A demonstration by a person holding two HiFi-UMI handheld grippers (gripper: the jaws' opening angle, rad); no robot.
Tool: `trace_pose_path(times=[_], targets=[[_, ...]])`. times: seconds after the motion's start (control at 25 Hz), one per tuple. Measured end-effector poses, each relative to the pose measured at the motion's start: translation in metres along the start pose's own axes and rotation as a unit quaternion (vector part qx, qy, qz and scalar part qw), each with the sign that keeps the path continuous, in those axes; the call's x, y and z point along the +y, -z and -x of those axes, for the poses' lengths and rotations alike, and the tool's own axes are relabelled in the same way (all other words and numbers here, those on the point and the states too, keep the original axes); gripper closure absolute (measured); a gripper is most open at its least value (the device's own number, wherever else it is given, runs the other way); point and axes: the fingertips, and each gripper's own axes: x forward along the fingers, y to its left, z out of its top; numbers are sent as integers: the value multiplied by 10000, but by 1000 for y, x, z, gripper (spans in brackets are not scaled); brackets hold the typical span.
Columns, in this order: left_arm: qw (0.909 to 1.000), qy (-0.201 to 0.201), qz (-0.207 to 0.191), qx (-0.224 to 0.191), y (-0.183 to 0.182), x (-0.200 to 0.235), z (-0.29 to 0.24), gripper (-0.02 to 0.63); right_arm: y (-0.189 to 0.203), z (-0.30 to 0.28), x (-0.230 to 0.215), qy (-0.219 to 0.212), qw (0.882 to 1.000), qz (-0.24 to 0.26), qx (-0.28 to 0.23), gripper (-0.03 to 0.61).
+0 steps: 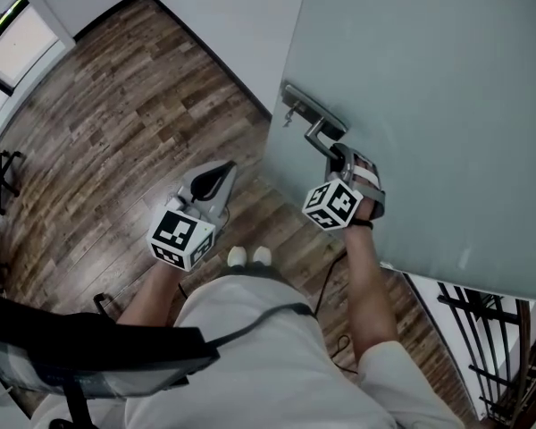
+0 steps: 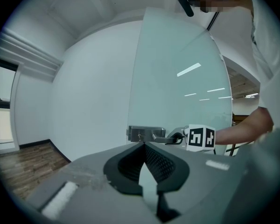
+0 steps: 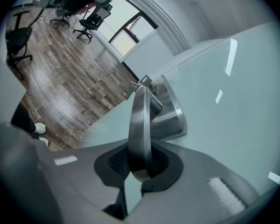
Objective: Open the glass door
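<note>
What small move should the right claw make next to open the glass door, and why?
Probably pull the lever handle gently toward the person's body. The right claw is already shut on that handle, so the glass door should swing with it. The left claw is shut, empty and away from the door.

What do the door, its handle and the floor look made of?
Door: frosted glass, probably; pale, matte, faint light reflections.
Handle: brushed metal, seemingly steel; grey sheen.
Floor: wood-look planks, wood or laminate; grain and seams.
</note>
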Motion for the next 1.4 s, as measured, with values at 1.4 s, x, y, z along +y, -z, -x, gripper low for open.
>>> trace_pose_path(times=[1.4], targets=[[9999,-101,45,94,-2,27,3,614,35,-68,-74,198,9983,-131,531,552]])
